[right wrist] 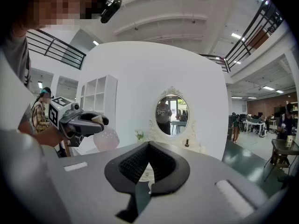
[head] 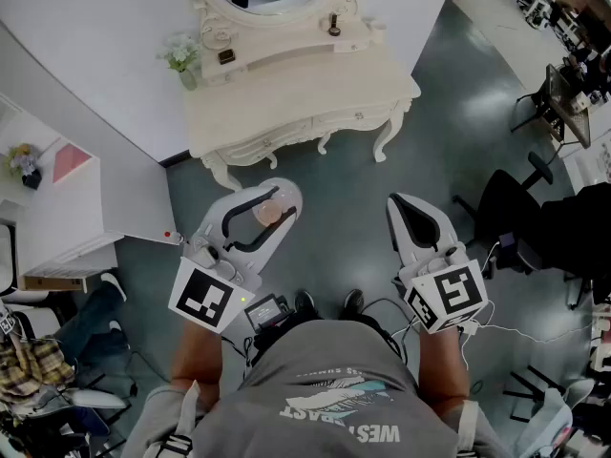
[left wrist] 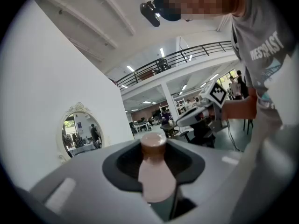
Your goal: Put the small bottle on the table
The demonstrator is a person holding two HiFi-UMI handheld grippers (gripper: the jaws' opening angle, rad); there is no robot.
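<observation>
The small pink bottle [head: 269, 214] with a brown cap sits between the jaws of my left gripper [head: 277, 203], which is shut on it and held above the floor. In the left gripper view the bottle [left wrist: 156, 176] stands upright in the dark pads of that gripper [left wrist: 154, 160]. My right gripper [head: 406, 208] is shut with nothing in it, level with the left one. In the right gripper view its jaws [right wrist: 148, 164] meet, and the bottle [right wrist: 106, 139] shows off to the left. The cream dressing table [head: 296, 98] with an oval mirror stands ahead against the white wall.
A flower vase [head: 181, 60] and two small dark items [head: 226, 55] stand on the table's raised shelf. A white shelf unit [head: 57, 198] is at the left. A black office chair [head: 516, 208] and cables are at the right. A person's legs [head: 86, 313] show at lower left.
</observation>
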